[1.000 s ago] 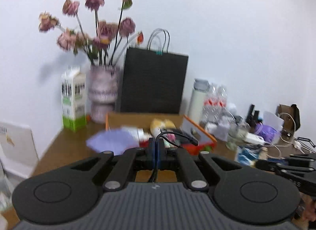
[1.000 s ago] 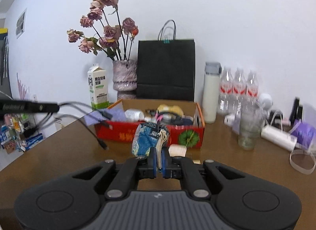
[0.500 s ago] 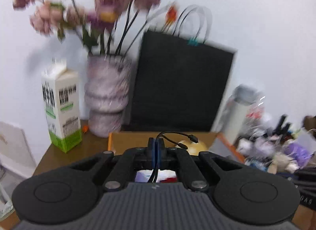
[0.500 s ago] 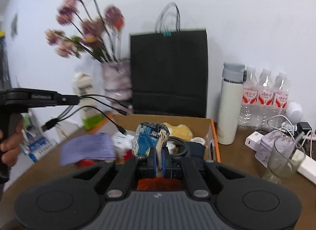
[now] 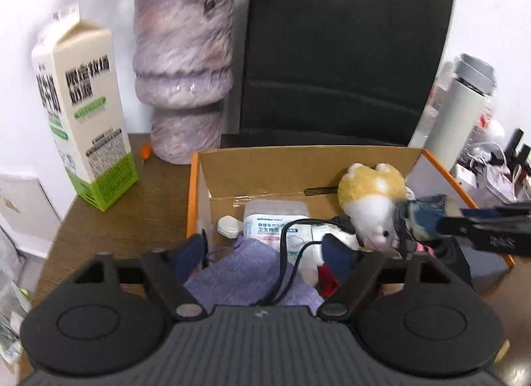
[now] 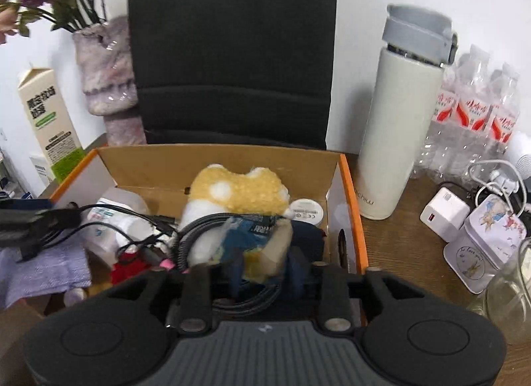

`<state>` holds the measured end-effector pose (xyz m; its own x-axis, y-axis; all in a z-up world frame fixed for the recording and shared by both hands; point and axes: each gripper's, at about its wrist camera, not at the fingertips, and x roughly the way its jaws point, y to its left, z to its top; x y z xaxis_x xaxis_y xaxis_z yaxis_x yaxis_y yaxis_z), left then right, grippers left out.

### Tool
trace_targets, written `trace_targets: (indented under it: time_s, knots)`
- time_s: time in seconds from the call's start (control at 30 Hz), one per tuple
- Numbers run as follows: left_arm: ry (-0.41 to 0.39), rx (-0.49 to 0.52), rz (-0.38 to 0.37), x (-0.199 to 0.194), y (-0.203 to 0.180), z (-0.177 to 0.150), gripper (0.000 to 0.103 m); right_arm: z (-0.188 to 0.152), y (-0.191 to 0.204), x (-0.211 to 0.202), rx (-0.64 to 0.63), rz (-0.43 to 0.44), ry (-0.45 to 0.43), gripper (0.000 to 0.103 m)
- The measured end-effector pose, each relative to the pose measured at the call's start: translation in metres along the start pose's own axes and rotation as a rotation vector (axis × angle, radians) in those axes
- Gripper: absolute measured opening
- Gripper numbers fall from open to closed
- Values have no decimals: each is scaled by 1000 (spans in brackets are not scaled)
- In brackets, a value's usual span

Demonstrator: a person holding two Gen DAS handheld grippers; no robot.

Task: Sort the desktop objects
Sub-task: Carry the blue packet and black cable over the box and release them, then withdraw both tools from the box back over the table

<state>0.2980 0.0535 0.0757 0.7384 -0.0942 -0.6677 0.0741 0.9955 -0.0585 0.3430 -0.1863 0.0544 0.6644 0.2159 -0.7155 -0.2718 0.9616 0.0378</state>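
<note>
Over the cardboard box, the left gripper has just spread its fingers, black cable loose between them; the right gripper, also opening, has a blue packet between its fingers.

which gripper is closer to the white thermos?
Right. The right gripper sits over the box's thermos-side end, thermos just beyond the wall. The left gripper is over the far end by the purple cloth.

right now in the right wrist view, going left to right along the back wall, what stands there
milk carton → furry vase → black paper bag → white thermos → pack of water bottles
</note>
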Motion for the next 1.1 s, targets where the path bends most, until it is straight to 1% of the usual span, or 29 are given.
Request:
trace_targets:
  time_s: [0.03, 0.07, 0.1, 0.13, 0.2, 0.33, 0.4, 0.43, 0.47, 0.5, 0.53, 0.57, 0.63, 0.67, 0.7, 0.73, 0.8, 0.87, 0.97, 1.03, 1.07, 1.1]
  knots:
    - [-11, 11, 30, -6, 0, 0, 93, 2, -2, 3, 1, 10, 9, 31]
    - [-26, 14, 52, -11, 1, 0, 94, 2, -3, 5, -2, 16, 19, 31]
    - [-36, 9, 45, -17, 5, 0, 95, 2, -3, 7, -6, 18, 26, 31]
    - [-31, 3, 31, -20, 10, 0, 100, 1, -4, 7, -5, 18, 26, 31]
    - [6, -19, 21, -22, 23, -1, 102, -2, -5, 5, 1, 32, 25, 31]
    - [112, -59, 61, -10, 39, -11, 102, -5, -4, -4, -12, 47, 23, 31]
    - [138, -93, 28, -9, 45, -17, 95, -6, -3, -6, -13, 48, 24, 31]
    - [150, -122, 4, -10, 48, -18, 82, -6, -2, -7, -10, 52, 26, 31]
    - [166, -154, -27, -12, 51, -19, 63, -7, -2, -8, -10, 60, 27, 31]
    - [175, -183, -56, -15, 53, -20, 52, -7, -1, -10, -11, 66, 26, 31]
    - [180, -196, -82, -18, 53, -19, 31, -8, 1, -12, -15, 72, 25, 31]
    - [180, -202, -98, -21, 51, -19, 24, -9, 2, -14, -22, 76, 25, 31]
    - [154, -172, -46, -30, 41, -17, 20, -12, 5, -18, -33, 78, 25, 30]
    - [141, -157, -28, -31, 37, -16, 12, -13, 6, -20, -38, 77, 22, 30]
    - [135, -150, 3, -32, 34, -14, 10, -13, 7, -22, -42, 78, 18, 30]
    - [131, -158, 9, -31, 33, -12, 10, -13, 8, -24, -43, 79, 14, 30]
    - [116, -183, 7, -34, 34, -8, 9, -12, 7, -29, -38, 75, -5, 30]
    - [68, -186, -8, -43, 34, -4, 7, -10, 6, -34, -30, 71, -24, 30]
    - [27, -152, -10, -52, 26, 4, 7, -6, 6, -36, -32, 74, -37, 30]
    - [-7, -138, -15, -50, 18, 13, 6, -4, 6, -33, -38, 68, -31, 30]
    - [-11, -142, -33, -47, 15, 17, 6, -4, 5, -29, -34, 67, -24, 30]
    - [-20, -149, -69, -41, 12, 23, 6, -3, 4, -25, -23, 67, -17, 30]
